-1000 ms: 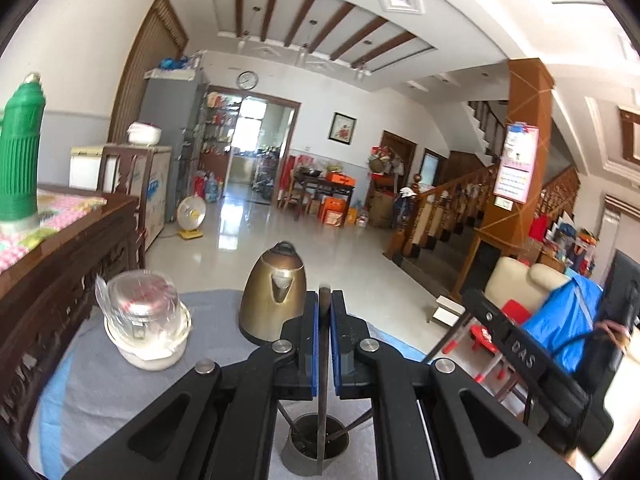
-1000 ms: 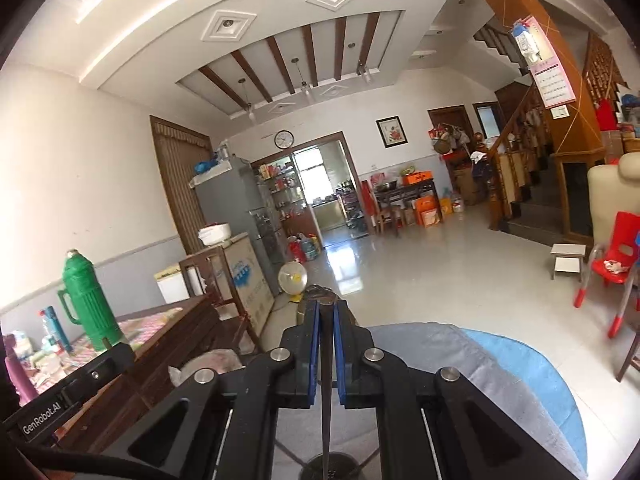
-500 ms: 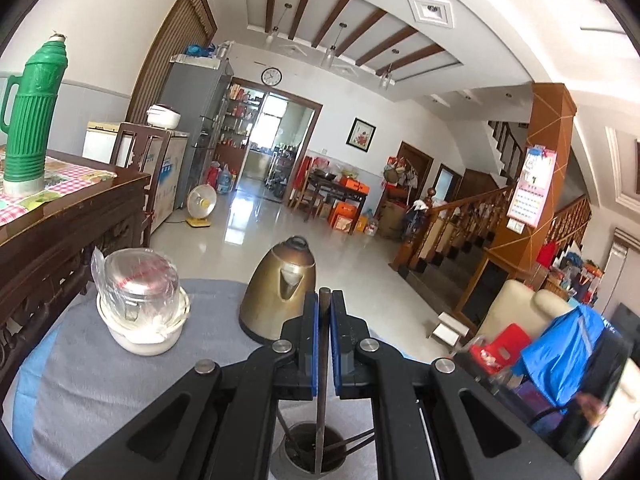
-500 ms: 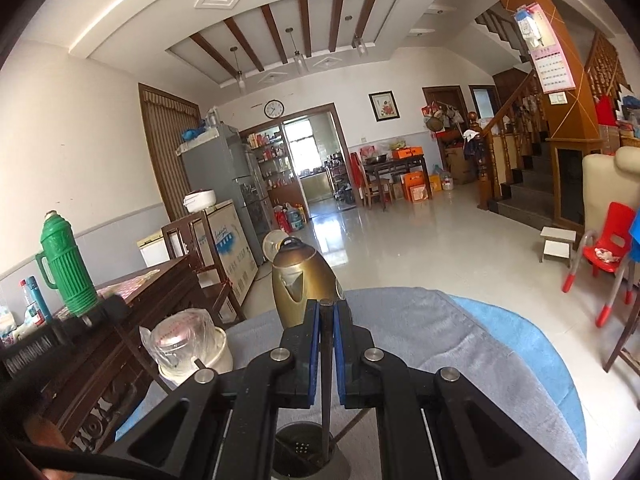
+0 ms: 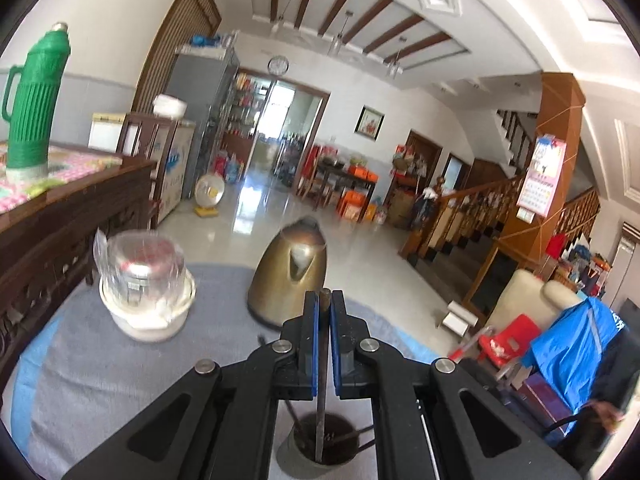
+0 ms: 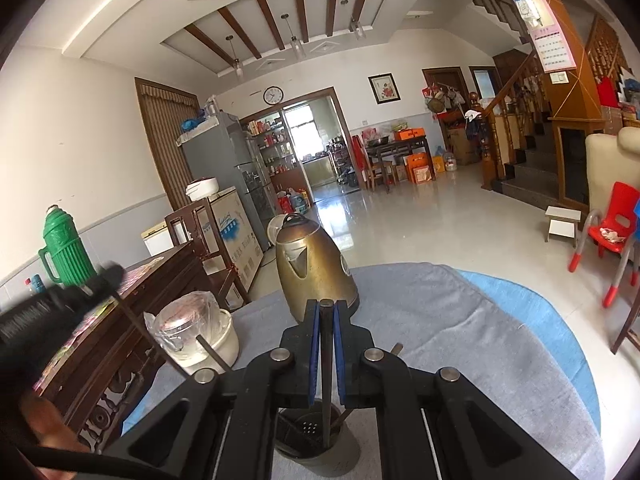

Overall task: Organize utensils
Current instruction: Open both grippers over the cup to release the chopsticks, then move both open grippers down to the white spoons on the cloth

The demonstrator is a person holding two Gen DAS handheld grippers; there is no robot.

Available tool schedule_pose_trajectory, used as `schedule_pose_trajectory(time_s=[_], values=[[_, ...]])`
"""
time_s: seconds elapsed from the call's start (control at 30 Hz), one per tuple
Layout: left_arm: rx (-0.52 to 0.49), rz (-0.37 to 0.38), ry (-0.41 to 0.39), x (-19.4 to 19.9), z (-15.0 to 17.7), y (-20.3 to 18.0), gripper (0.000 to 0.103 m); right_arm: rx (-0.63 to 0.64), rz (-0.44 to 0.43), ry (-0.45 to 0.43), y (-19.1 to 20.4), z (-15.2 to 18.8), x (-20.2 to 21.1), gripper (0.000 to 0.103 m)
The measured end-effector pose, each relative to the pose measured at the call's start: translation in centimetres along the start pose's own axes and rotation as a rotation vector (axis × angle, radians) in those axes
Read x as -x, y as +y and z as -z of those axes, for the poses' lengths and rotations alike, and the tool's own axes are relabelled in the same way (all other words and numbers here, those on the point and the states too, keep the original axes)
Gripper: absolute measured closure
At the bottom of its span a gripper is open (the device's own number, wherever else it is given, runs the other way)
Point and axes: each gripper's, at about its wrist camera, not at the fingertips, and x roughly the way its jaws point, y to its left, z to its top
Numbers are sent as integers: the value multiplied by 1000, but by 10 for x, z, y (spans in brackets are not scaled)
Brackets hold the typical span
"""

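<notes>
Both my grippers have sunk: the left gripper (image 5: 324, 308) stays clamped on a utensil (image 5: 321, 408) whose tip now sits inside the holder (image 5: 320, 446) just below; the right gripper (image 6: 326, 316) grips another utensil (image 6: 327, 400), also dipping into the holder (image 6: 310, 436). Release seems next.

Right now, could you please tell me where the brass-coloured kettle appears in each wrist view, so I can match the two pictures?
Left wrist view: the kettle stands at centre, just above and left of the closed jaws, on the grey cloth.
Right wrist view: the kettle stands at centre, directly behind the jaw tips.
Shared landmark: the round wall clock above the doorway.
</notes>
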Motion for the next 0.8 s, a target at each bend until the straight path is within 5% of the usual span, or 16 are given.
schedule_pose_trajectory(time_s=[0.23, 0.27, 0.33, 0.37, 0.4, 0.47, 0.63, 0.8], values=[[9, -4, 68, 2, 16, 14, 92, -35, -40, 48, -5, 9, 2, 94], [7, 3, 79, 6, 18, 16, 85, -44, -47, 55, -6, 10, 2, 93], [10, 12, 99, 13, 24, 22, 43, -65, -68, 66, -9, 12, 7, 84], [14, 16, 97, 19, 27, 25, 39, -71, -74, 67, -10, 13, 10, 73], [15, 21, 91, 27, 31, 28, 39, -76, -80, 65, -11, 14, 13, 53], [-4, 17, 104, 39, 40, 31, 39, -91, -103, 40, -13, 16, 25, 32], [-66, -84, 188, 64, 76, 46, 36, -52, -94, -34, -19, 24, 64, 32], [-111, -210, 345, 75, 127, 67, 35, -27, -85, 51, -33, 48, 83, 34]])
